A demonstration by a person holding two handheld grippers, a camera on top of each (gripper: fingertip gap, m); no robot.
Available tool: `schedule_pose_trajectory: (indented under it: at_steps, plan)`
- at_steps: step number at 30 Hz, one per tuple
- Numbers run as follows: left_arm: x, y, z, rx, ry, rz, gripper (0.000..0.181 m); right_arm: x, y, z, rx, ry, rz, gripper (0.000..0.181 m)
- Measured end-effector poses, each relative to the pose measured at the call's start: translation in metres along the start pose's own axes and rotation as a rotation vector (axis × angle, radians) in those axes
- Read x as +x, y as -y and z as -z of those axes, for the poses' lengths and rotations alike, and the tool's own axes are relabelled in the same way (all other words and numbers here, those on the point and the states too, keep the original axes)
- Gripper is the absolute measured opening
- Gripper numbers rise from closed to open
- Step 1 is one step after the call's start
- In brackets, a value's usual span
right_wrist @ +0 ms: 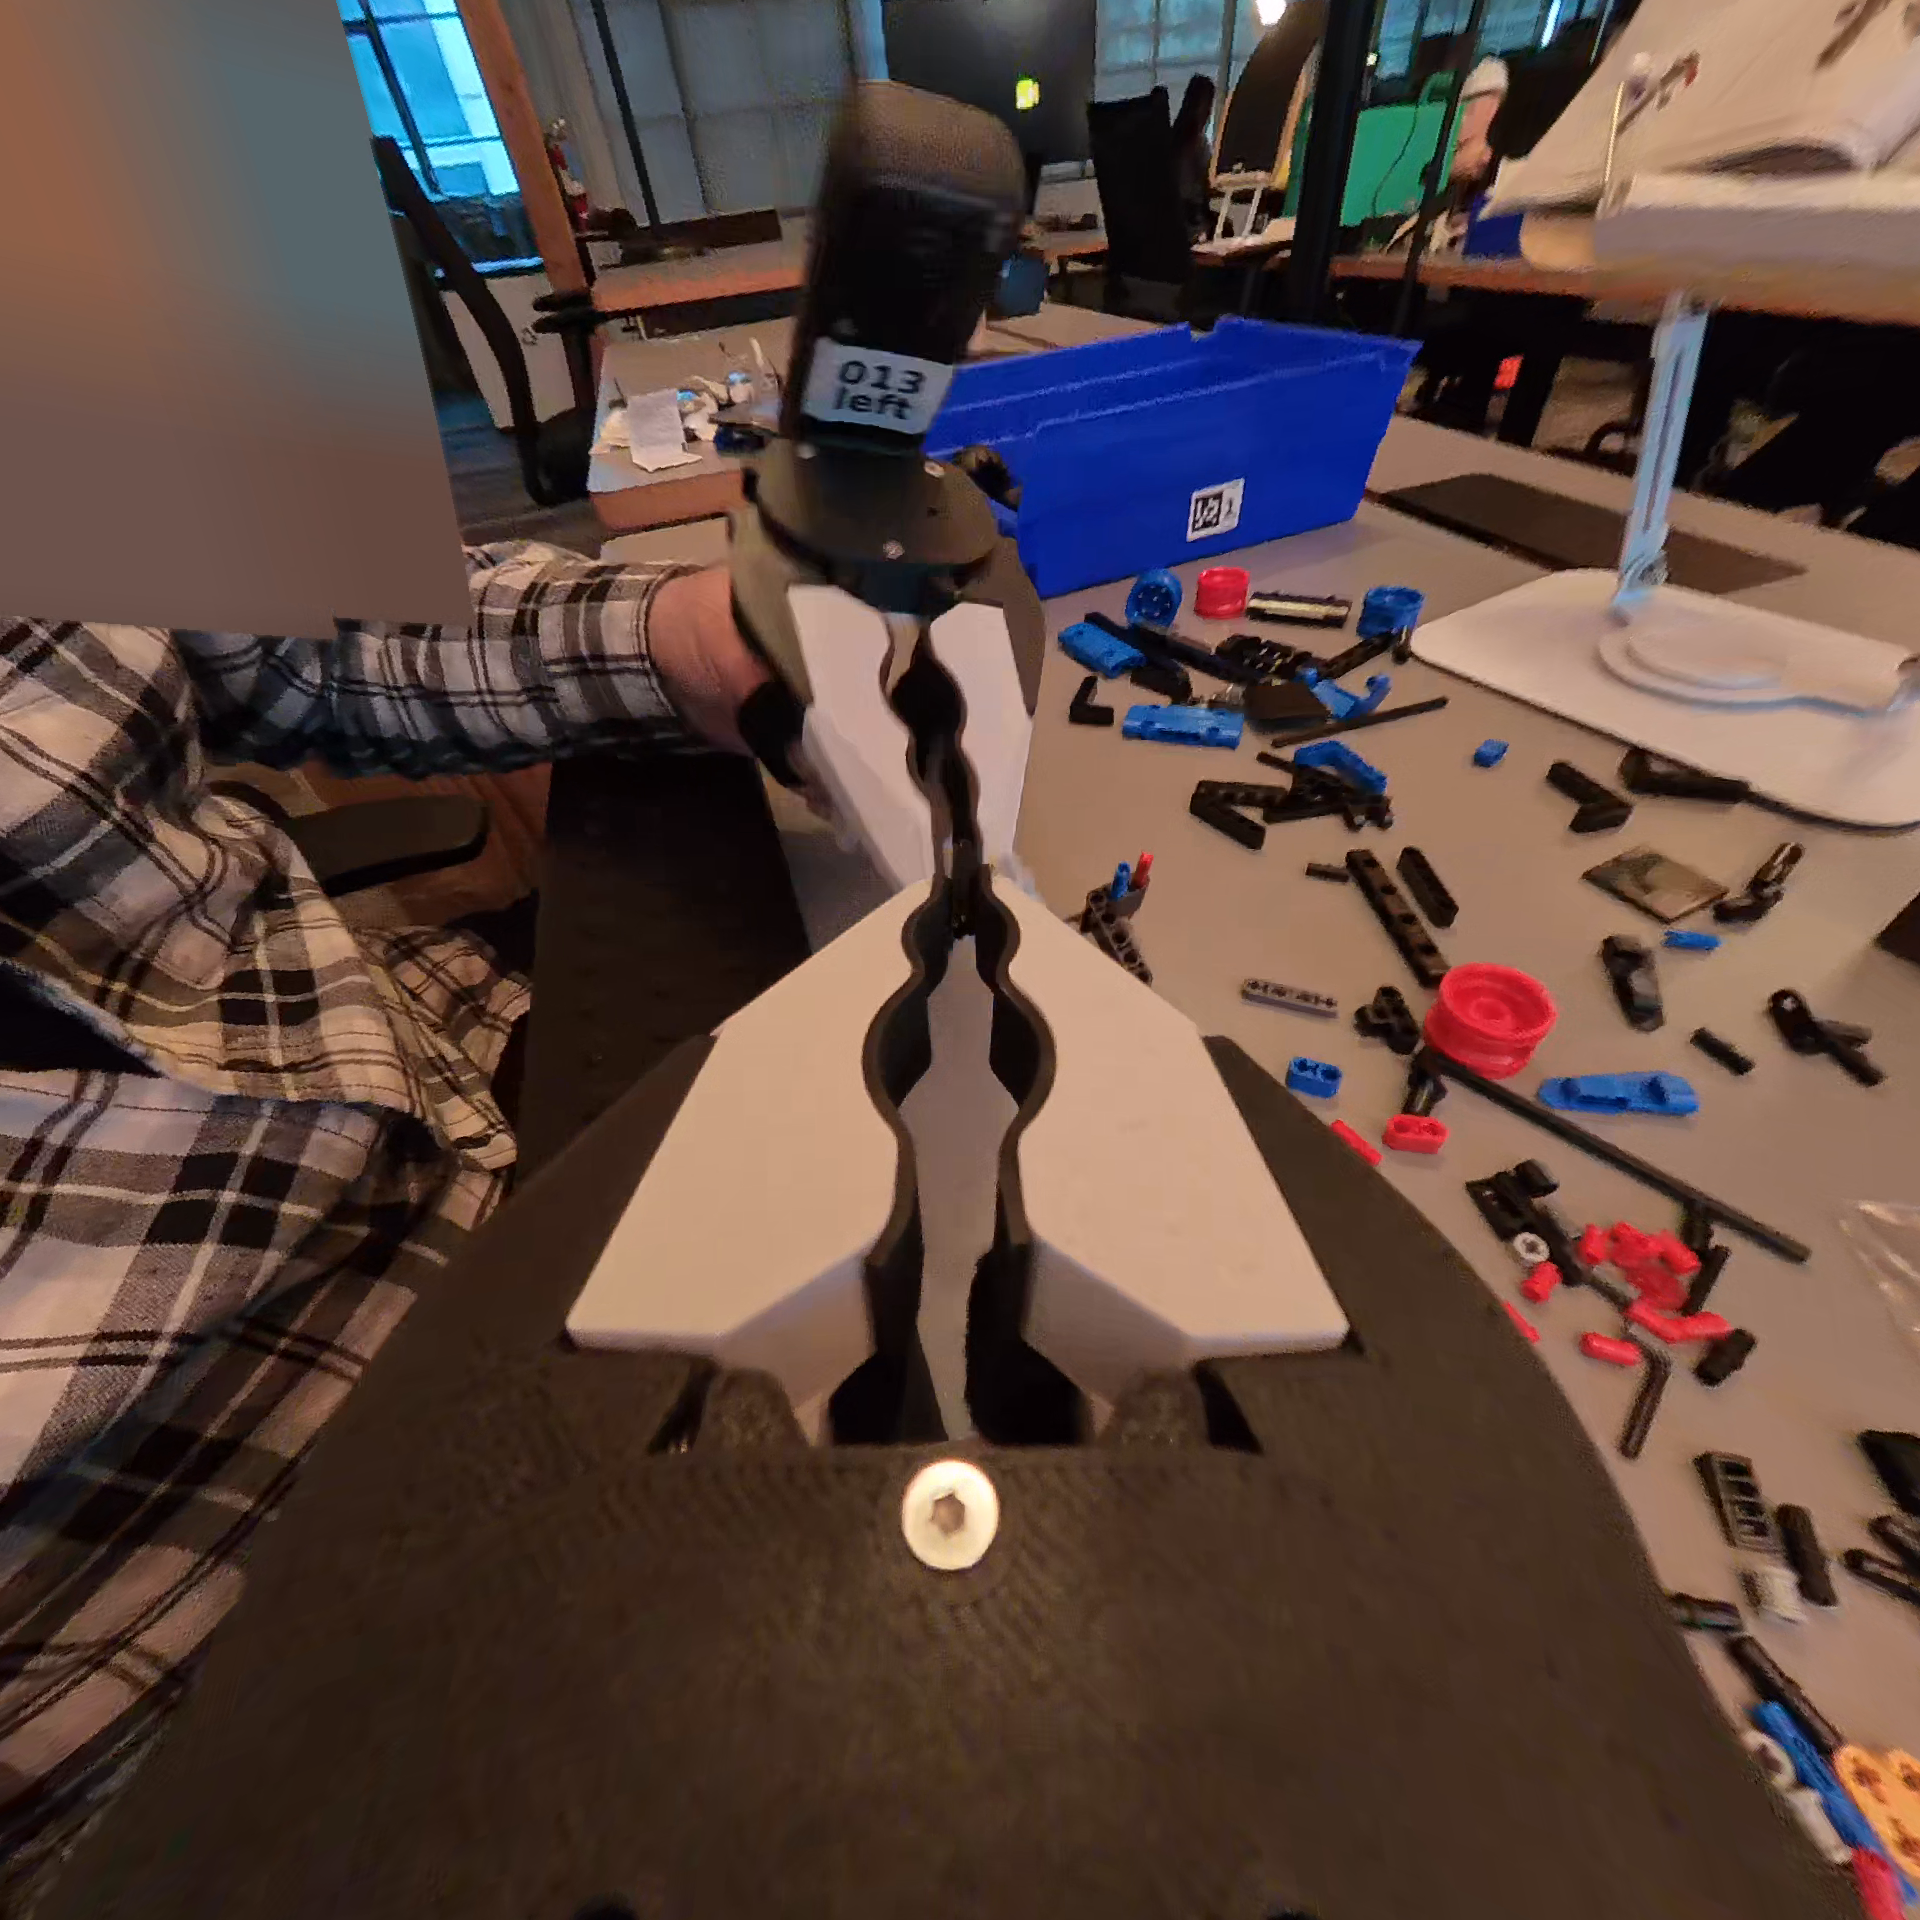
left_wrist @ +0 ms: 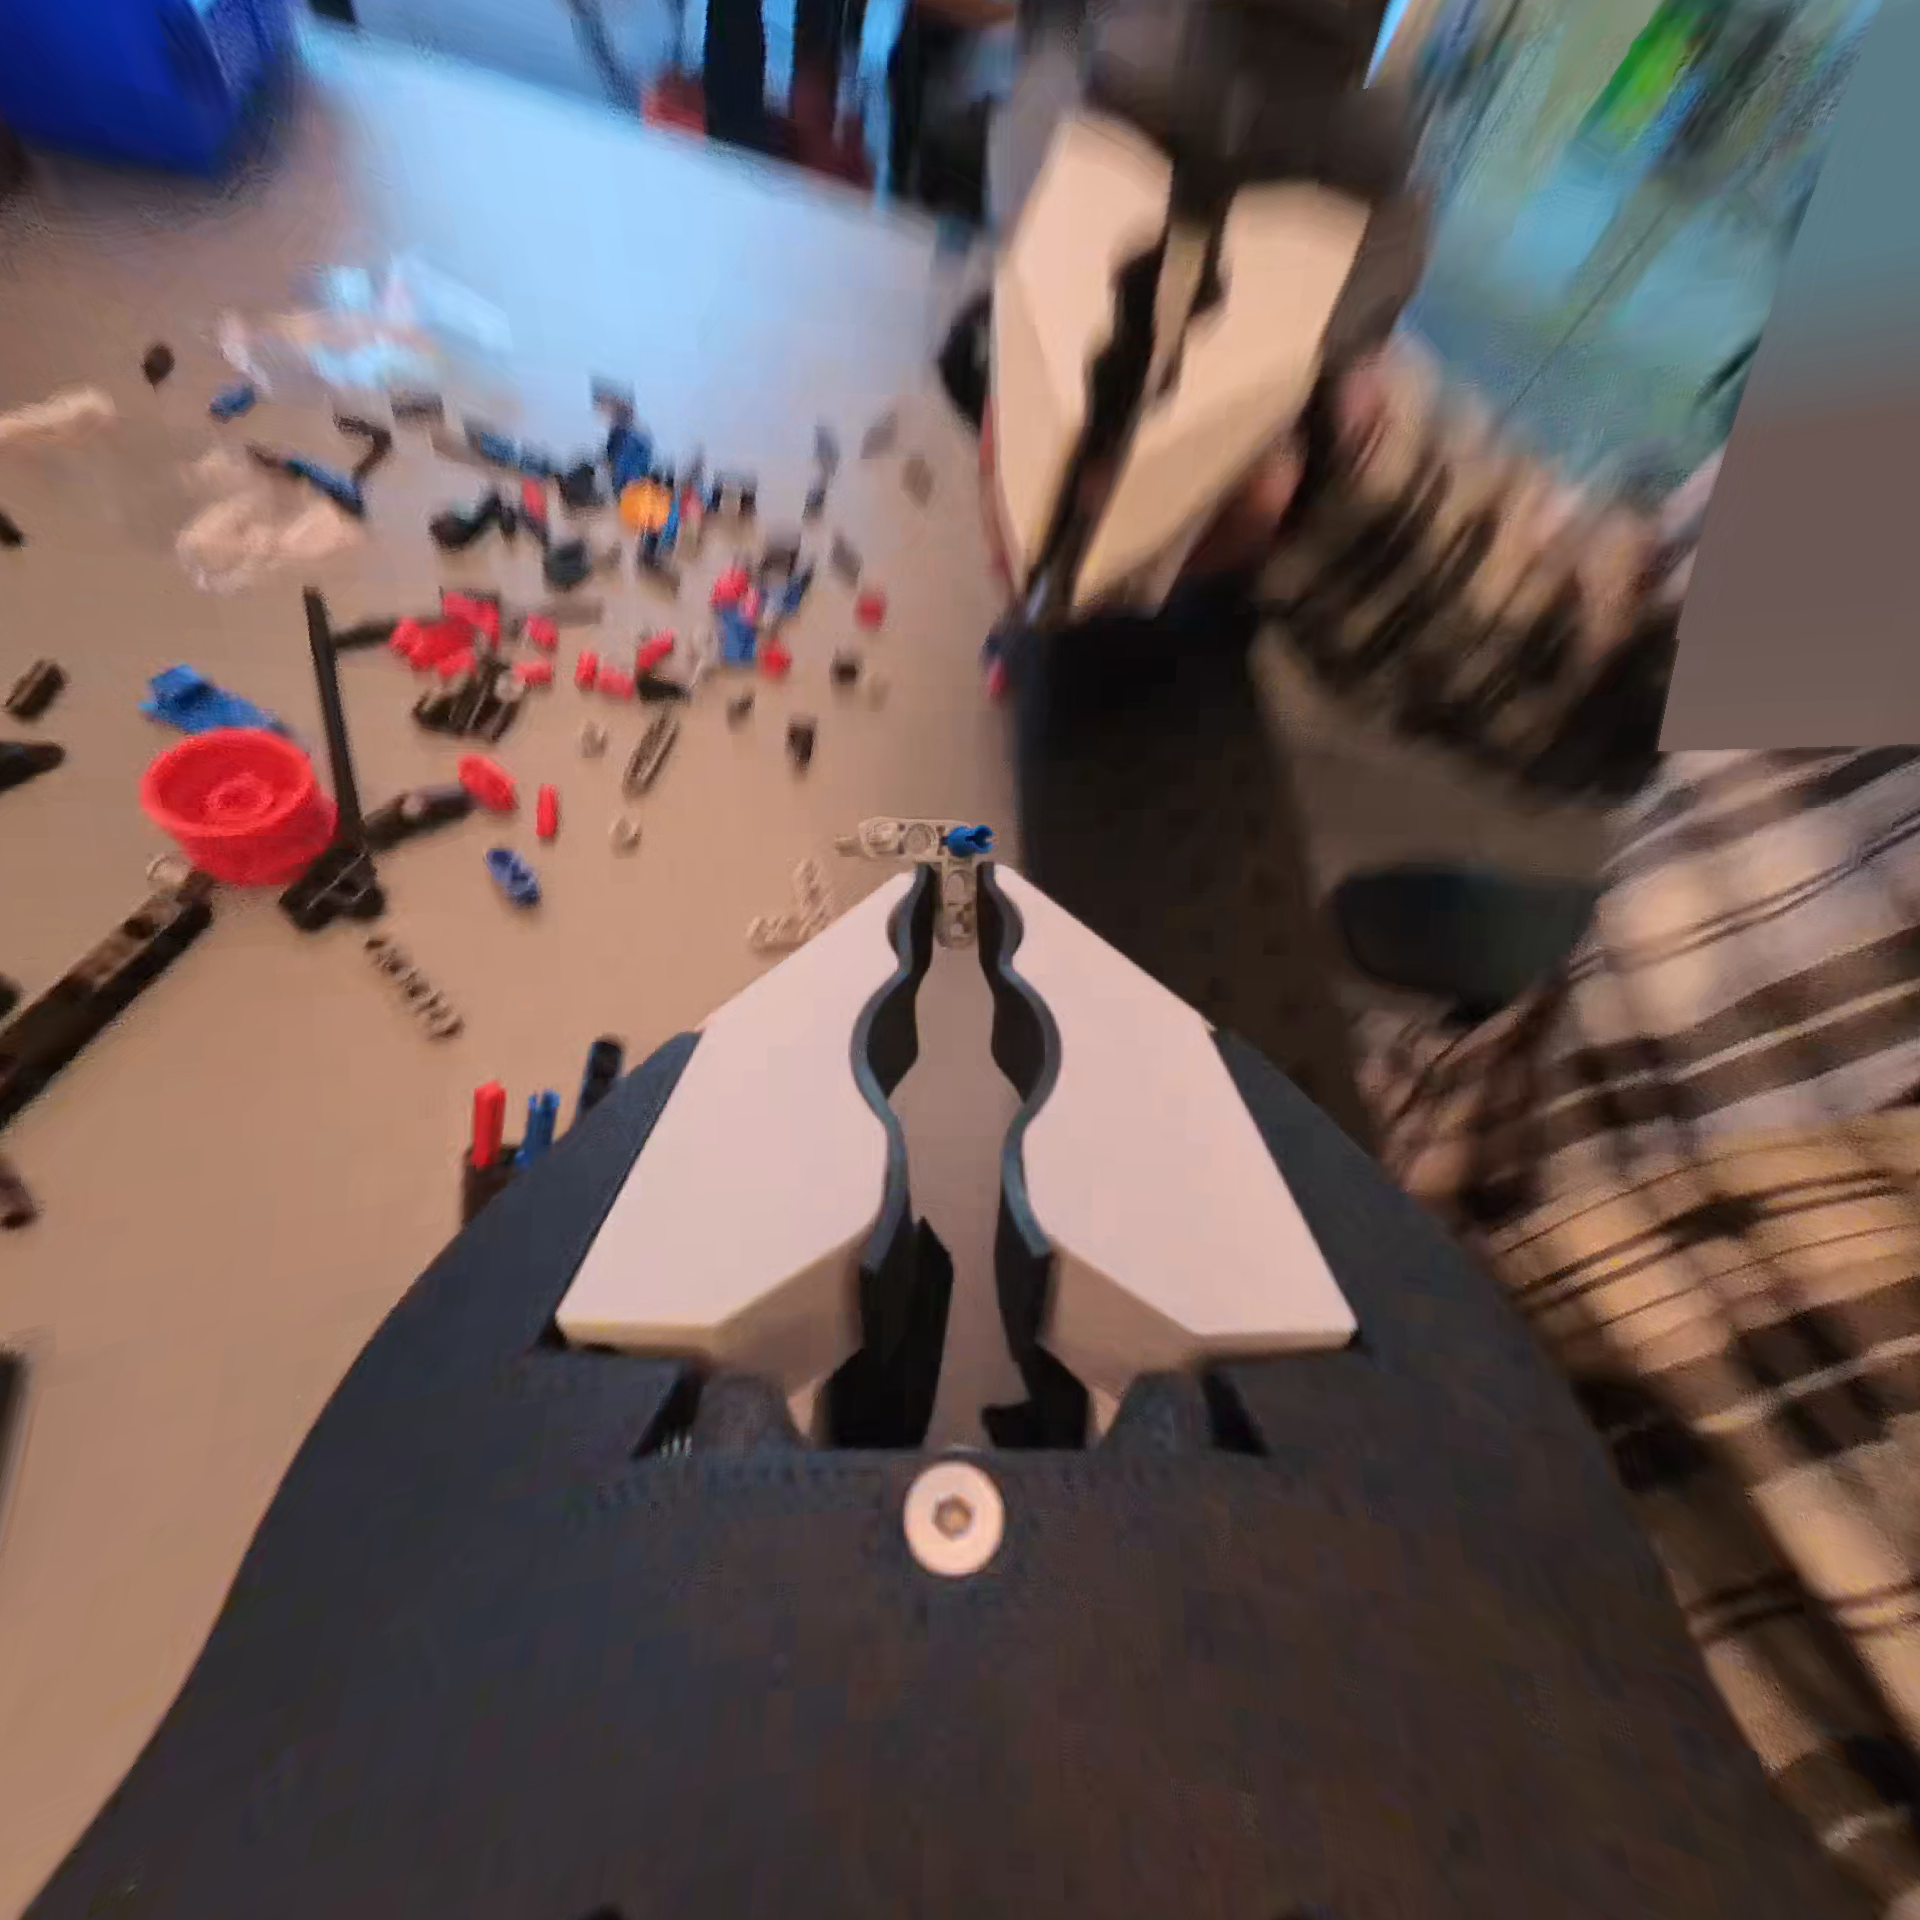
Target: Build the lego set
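Observation:
My left gripper (left_wrist: 951,896) is shut on a small grey angled lego beam (left_wrist: 914,837) with a blue pin (left_wrist: 971,836) in its far end, held above the table. In the right wrist view the left gripper (right_wrist: 961,868) points down, its tips just beyond my right gripper (right_wrist: 961,920). My right gripper's jaws are closed to a narrow gap; I cannot make out a piece between them. In the left wrist view the right gripper (left_wrist: 1044,603) is blurred, up and to the right.
Several loose red, blue and black lego pieces lie on the grey table (right_wrist: 1507,909), among them a red wheel (right_wrist: 1488,1018) and a long black axle (right_wrist: 1621,1158). A blue bin (right_wrist: 1174,436) and a white stand base (right_wrist: 1662,665) stand farther back. A plaid sleeve (right_wrist: 468,665) is at the left.

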State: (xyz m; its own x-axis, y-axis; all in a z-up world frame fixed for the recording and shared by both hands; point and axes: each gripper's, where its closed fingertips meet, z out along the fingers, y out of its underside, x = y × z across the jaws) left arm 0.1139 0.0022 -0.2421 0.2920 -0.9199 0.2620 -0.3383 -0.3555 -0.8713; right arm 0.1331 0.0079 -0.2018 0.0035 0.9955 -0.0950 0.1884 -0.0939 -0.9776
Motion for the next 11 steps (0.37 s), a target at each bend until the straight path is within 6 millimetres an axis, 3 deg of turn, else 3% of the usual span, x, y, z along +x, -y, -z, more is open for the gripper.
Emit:
schedule_pose_trajectory:
  at_steps: [4, 11]
  plan:
    - [0.015, 0.058, 0.038, 0.438, -0.281, 0.271, 0.006, -0.006, 0.019, -0.005, 0.013, -0.073, 0.119, 0.002]
    - [0.017, 0.081, 0.057, 0.677, -0.444, 0.406, 0.006, -0.015, 0.054, -0.026, 0.036, -0.207, 0.336, 0.002]
